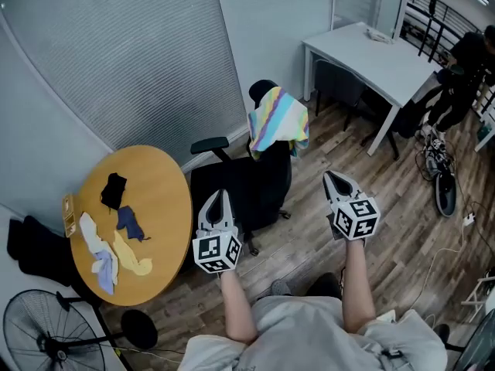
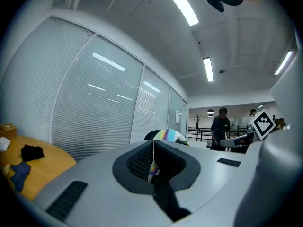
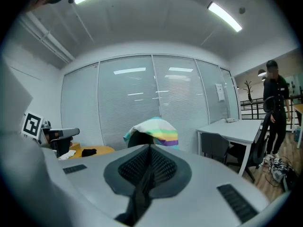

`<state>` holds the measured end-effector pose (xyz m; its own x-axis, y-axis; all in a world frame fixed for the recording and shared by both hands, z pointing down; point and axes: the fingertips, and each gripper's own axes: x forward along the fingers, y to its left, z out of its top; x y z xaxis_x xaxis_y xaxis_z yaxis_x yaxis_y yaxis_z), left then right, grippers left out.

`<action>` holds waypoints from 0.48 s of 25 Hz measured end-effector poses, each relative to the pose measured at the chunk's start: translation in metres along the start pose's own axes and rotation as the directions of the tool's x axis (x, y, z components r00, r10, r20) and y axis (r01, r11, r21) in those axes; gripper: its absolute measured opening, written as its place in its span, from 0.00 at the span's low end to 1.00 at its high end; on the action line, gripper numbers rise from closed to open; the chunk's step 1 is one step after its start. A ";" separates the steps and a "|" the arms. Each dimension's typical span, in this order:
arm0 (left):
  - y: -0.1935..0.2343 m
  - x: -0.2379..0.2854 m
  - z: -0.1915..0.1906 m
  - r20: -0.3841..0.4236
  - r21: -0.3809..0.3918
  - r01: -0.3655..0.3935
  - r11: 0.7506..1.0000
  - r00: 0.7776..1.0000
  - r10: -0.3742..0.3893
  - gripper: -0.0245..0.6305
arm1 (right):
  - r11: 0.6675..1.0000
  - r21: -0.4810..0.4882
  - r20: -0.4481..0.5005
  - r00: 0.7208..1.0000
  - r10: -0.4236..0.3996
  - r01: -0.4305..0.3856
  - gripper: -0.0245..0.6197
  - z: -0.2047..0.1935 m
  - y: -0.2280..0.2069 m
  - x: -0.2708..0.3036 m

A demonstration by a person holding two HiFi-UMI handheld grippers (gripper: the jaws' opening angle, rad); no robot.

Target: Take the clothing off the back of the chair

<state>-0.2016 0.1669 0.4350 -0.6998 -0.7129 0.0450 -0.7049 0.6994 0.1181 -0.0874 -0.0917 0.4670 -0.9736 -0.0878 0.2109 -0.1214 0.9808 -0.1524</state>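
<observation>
Round, smooth wooden table (image 1: 166,199) at left, strewn with small limp garments (image 1: 116,250); just beside it a black padded swivel chair (image 1: 247,188), with soft pastel-striped clothing (image 1: 280,118) draped over the top of its backrest. Left gripper (image 1: 220,196) and right gripper (image 1: 334,178), hard grey shells with ribbed black pads, both closed tight on nothing, apart from the clothing. Square black-and-white markers on their cubes (image 1: 216,252).

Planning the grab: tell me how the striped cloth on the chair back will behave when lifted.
Probably floppy: the striped cloth hangs in folds over the chair back, so it should sag. Likely light, being thin fabric. It may catch on top.
</observation>
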 end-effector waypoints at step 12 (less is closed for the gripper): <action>0.028 0.034 -0.027 -0.064 -0.036 -0.044 0.998 0.997 0.041 0.08 | 0.990 0.028 -0.018 0.990 0.138 -0.138 0.07 -0.005 0.000 0.046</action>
<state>-0.2419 0.1605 0.4664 -0.7196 -0.6851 0.1132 -0.6689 0.7276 0.1520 -0.1314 -0.0945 0.4816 -0.9775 0.0519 0.2047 0.0086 0.9782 -0.2073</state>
